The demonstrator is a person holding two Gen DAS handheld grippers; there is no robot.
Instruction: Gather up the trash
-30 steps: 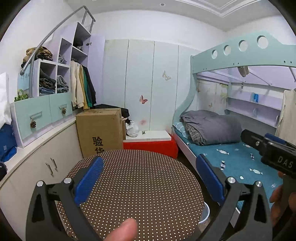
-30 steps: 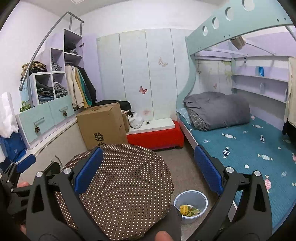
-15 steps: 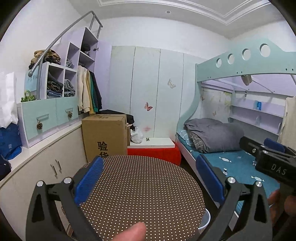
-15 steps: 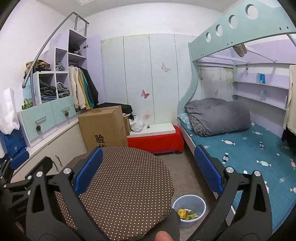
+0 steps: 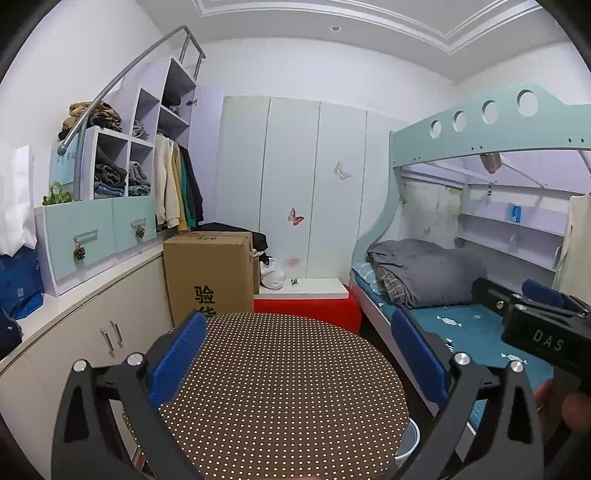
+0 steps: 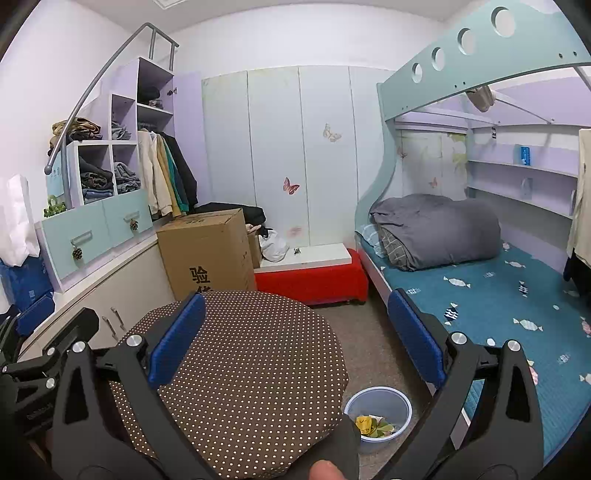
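Both grippers, L (image 5: 295,354) and R (image 6: 295,336), wide, empty. Bin (image 6: 378,400) scraps (image 6: 373,424) look light, crumpled; pinch at an edge.

Bin (image 6: 378,402) right of table (image 6: 258,369)

Both wrist views above dotted table (image 5: 288,387), bedward.

Light: even, cool indoor brightness, no hard glare
Source: recessed ceiling lamp (image 5: 335,28) in the left wrist view
Shadows: soft, darker under the upper bunk (image 6: 480,55)
Focus: sharp throughout
Edges: strong fisheye bending, black corner vignette in both views
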